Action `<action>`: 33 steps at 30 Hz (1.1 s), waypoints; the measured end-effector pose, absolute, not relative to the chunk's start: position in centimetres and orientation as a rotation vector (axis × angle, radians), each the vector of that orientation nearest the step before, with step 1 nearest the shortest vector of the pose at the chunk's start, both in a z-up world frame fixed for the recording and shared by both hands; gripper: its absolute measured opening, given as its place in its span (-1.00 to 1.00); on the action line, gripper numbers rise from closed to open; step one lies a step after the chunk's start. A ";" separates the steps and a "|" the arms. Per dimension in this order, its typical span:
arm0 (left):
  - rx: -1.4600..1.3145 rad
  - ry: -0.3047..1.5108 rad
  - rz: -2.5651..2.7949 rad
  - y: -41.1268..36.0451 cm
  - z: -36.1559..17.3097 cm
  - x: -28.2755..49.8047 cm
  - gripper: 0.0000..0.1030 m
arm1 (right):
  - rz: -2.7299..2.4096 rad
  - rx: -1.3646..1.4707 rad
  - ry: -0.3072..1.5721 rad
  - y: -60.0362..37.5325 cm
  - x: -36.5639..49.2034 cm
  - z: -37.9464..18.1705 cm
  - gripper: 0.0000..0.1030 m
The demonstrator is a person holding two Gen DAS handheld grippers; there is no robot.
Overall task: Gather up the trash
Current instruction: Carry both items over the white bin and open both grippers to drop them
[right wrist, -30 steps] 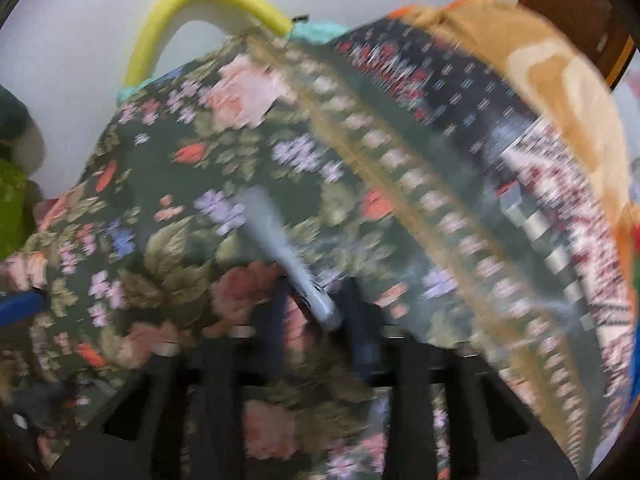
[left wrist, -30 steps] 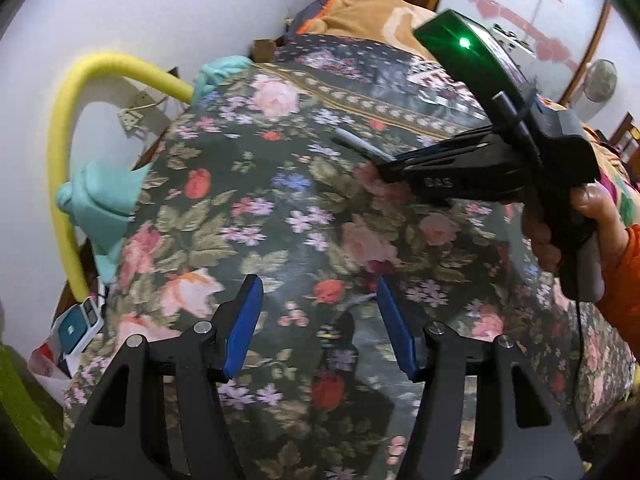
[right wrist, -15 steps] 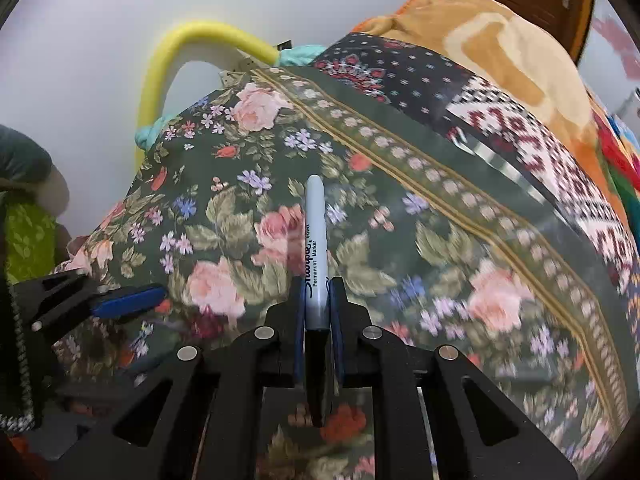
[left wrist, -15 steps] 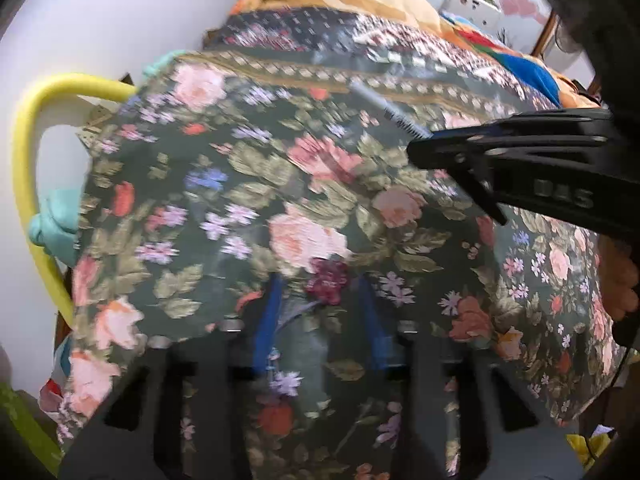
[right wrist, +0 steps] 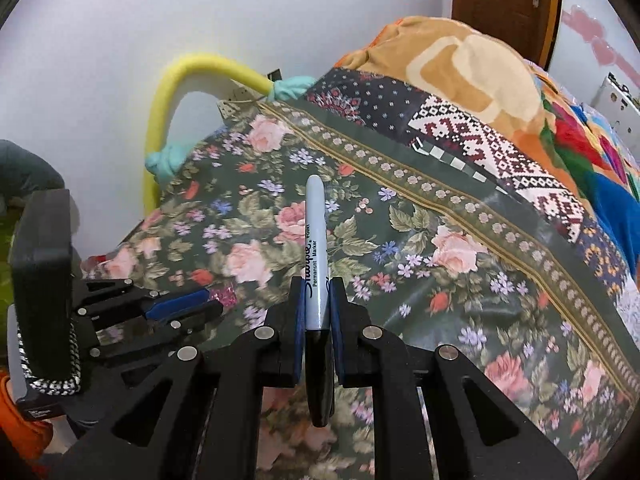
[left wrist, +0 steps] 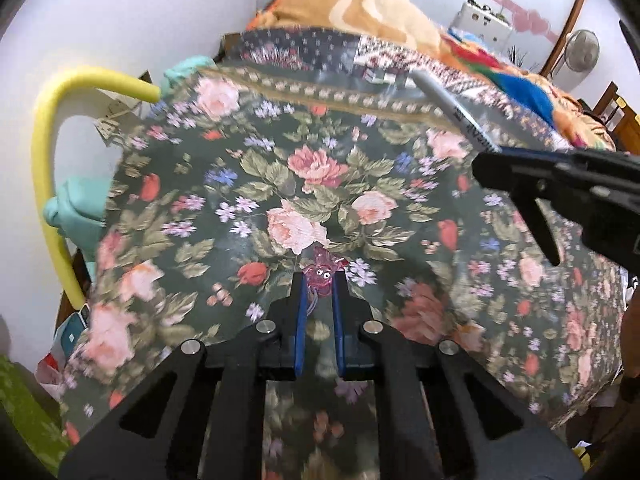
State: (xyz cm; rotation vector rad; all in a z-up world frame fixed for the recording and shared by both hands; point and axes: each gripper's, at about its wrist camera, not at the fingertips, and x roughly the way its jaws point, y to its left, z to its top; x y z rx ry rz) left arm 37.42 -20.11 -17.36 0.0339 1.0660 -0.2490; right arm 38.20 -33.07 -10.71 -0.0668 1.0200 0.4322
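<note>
Floral bedcover (left wrist: 280, 184) spans the bed beneath both tools. Step in hand: pickup complete, disposal outstanding. Right gripper (right wrist: 317, 308) is clamped on one marker (right wrist: 315, 256), held above the cover. Left gripper (left wrist: 318, 304) is clamped on one small pink trinket (left wrist: 322, 274). No bin is visible; the next move calls for locating one.

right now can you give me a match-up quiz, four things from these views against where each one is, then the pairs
Things:
1. marker
2. pink wrapper
3. yellow foam tube
4. orange blanket

Places:
A. arched against the white wall
B. clamped in the right tongs
C. heaped at the far end of the bed
D. pinched at the tips of the left tongs

Pairs: 1-B, 2-D, 3-A, 4-C
</note>
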 end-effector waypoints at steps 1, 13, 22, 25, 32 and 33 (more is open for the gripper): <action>0.028 1.054 -0.245 -19.8 -16.5 36.7 -0.79 | 0.435 -0.063 1.015 -32.9 37.9 -10.3 -0.79; 0.015 0.941 -0.166 -15.6 -9.7 30.0 -0.79 | 0.473 -0.056 0.949 -29.7 31.0 -4.9 -0.79; -0.044 0.888 -0.099 -10.5 -7.1 23.6 -0.79 | 0.526 -0.080 0.931 -25.2 26.0 -3.0 -0.79; -0.035 0.865 -0.075 -8.8 -6.7 21.3 -0.79 | 0.554 -0.092 0.932 -23.3 24.4 -2.8 -0.79; -0.038 0.865 -0.007 -4.2 -7.2 16.4 -0.79 | 0.606 -0.143 0.937 -18.7 21.1 -3.2 -0.79; -0.043 0.867 -0.001 -3.6 -7.3 15.9 -0.79 | 0.615 -0.149 0.941 -18.0 20.7 -3.3 -0.79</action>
